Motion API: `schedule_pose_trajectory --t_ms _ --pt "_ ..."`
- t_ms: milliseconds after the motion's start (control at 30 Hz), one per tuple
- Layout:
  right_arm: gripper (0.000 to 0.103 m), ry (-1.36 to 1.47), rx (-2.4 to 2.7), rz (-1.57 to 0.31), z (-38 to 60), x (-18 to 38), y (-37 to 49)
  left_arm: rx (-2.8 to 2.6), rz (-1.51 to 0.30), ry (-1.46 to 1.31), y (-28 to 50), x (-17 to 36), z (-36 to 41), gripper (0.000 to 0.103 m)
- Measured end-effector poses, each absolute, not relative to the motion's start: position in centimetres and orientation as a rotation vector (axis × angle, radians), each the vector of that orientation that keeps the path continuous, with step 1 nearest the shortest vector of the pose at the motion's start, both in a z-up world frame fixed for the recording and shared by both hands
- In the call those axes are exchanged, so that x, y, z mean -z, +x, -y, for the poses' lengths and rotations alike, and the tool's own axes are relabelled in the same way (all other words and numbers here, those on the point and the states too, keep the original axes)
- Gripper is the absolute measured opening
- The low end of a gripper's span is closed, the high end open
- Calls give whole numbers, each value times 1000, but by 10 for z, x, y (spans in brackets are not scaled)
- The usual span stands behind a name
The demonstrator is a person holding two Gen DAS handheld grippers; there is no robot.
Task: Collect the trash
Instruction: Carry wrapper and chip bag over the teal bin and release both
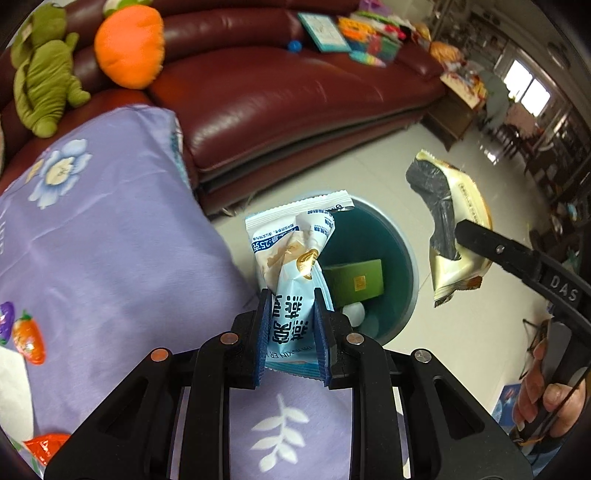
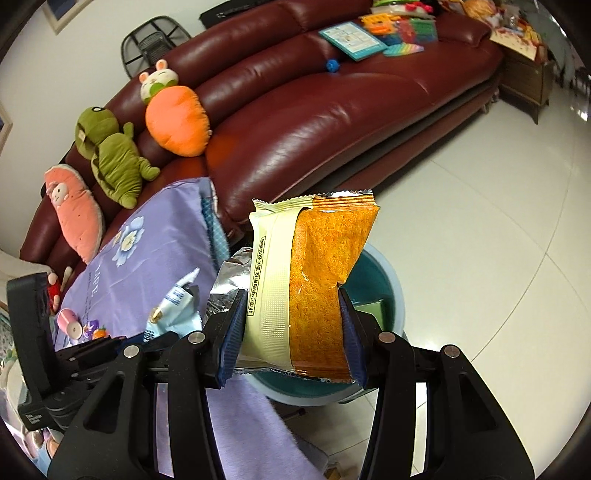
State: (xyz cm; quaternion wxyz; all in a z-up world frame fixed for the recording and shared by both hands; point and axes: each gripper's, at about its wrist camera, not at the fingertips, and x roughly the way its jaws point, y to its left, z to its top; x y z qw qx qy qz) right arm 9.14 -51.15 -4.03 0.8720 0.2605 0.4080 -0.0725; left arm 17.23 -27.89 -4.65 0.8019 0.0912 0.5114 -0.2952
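A home living room.
A long dark-red leather sofa [image 2: 314,110] carries plush toys, a green frog [image 2: 110,155] and an orange carrot [image 2: 177,118], with children's books and toys [image 2: 391,29] at its far end; glossy white floor tiles [image 2: 498,221], a floral purple cloth [image 1: 92,240].

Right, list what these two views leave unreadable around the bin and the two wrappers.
- Bin contents: left wrist view, the blue wrapper in the left gripper hides part of the inside.
- Bin front: right wrist view, the orange wrapper in the right gripper covers it.
- Orange wrapper's print: too small to read.
- White round item in the bin: unidentifiable, half hidden by a finger.
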Motion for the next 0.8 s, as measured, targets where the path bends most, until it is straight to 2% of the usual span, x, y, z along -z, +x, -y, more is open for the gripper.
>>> schedule_pose_trajectory --t_ms 433,467,500,533,567,600,767,800 --pt "46 591 178 -880 538 64 97 680 -1204 236 175 95 328 25" --pt "46 591 179 -880 539 65 98 684 -1208 235 173 96 330 28" --pt "46 588 179 -881 539 65 98 687 -1208 234 171 98 333 40" --pt "46 585 177 -883 538 65 99 686 -1209 239 169 101 336 63" --pt "46 581 174 -885 537 65 100 680 -1203 243 169 102 338 70" --pt "47 576 171 -890 536 65 102 670 -1190 245 169 102 337 74" --pt "47 567 156 -901 530 66 110 645 -1198 209 177 99 326 75" --pt "47 563 153 -902 528 66 112 635 -1193 204 178 97 322 77"
